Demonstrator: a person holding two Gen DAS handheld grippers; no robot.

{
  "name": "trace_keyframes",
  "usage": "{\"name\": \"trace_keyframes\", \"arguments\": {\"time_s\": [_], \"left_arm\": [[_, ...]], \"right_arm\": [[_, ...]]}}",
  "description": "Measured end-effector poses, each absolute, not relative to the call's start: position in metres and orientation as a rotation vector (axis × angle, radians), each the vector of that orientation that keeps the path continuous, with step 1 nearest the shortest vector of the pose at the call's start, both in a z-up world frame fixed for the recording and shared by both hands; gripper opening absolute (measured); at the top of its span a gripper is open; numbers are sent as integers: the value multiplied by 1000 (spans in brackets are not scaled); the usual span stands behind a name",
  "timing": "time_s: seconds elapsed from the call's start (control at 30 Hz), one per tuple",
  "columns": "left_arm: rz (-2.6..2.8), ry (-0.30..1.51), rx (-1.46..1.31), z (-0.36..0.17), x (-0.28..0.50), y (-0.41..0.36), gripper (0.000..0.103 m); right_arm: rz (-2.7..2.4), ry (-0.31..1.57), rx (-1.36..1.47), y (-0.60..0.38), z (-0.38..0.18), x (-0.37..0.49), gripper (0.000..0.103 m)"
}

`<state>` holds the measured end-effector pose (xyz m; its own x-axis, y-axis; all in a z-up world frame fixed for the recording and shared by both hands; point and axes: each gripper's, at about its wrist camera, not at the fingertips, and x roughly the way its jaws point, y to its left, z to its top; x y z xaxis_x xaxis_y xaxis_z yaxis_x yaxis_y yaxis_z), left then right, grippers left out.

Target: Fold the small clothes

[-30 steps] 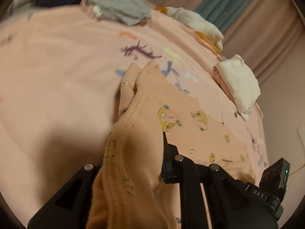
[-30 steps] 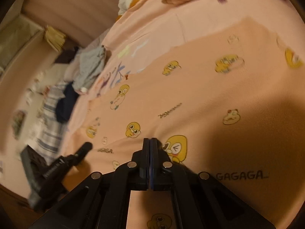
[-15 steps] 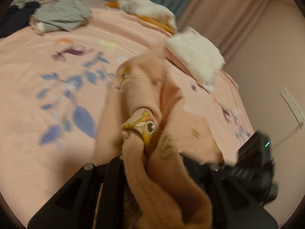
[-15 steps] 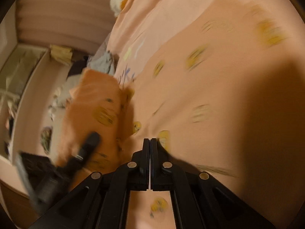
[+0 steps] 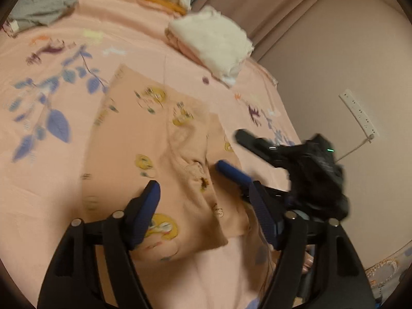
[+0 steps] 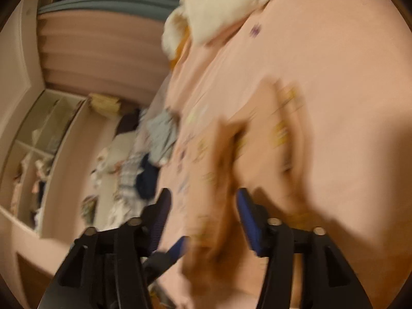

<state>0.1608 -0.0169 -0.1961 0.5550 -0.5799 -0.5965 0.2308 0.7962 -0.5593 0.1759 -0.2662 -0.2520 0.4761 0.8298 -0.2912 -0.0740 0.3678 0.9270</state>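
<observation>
Left wrist view. Peach garment (image 5: pixel 154 154) lay flat on the bed (image 5: pixel 38 180), on the near side of the white folded pile (image 5: pixel 213 43), one flap doubled over its middle. Judged light, limp and non-slippery knit, not fragile; best pinched at a hem or corner of the doubled edge, since a hold in the middle would only bunch it. Left gripper (image 5: pixel 206 198) hovered over the garment's near edge, fingers (image 5: pixel 144 211) spread wide, nothing pinched; jaws had just been opening, cloth beneath but not pressed. Versus a second ago: then clamped on a raised bunch of the same cloth, now dropped and lying folded.

Right wrist view (heavily blurred). Same garment seen as a raised fold toward the near side from the white pile. Right gripper (image 6: pixel 203 221) fingers parted, also just been opening; cloth between them, no pad pressing as far as could be made out. Previously shut tight.
</observation>
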Motion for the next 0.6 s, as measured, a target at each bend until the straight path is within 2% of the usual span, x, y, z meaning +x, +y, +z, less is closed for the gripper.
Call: {"name": "trace_keyframes", "arguments": {"time_s": [0.07, 0.17, 0.37, 0.47, 0.57, 0.6], "left_arm": [[-436, 811, -424, -195, 151, -1, 81], [-314, 792, -386, -210, 148, 22, 81], [-171, 857, -321, -247, 155, 51, 81], [-136, 833, -369, -256, 152, 65, 81], [-150, 835, -368, -257, 152, 68, 83], [-155, 833, -373, -259, 152, 70, 84]], "right_arm": [[670, 940, 995, -253, -255, 183, 62], [595, 959, 957, -248, -258, 184, 62], [602, 855, 987, -247, -257, 187, 62], [624, 804, 1006, -240, -262, 191, 54], [502, 894, 891, -229, -261, 198, 38], [486, 898, 866, -227, -260, 198, 38]]}}
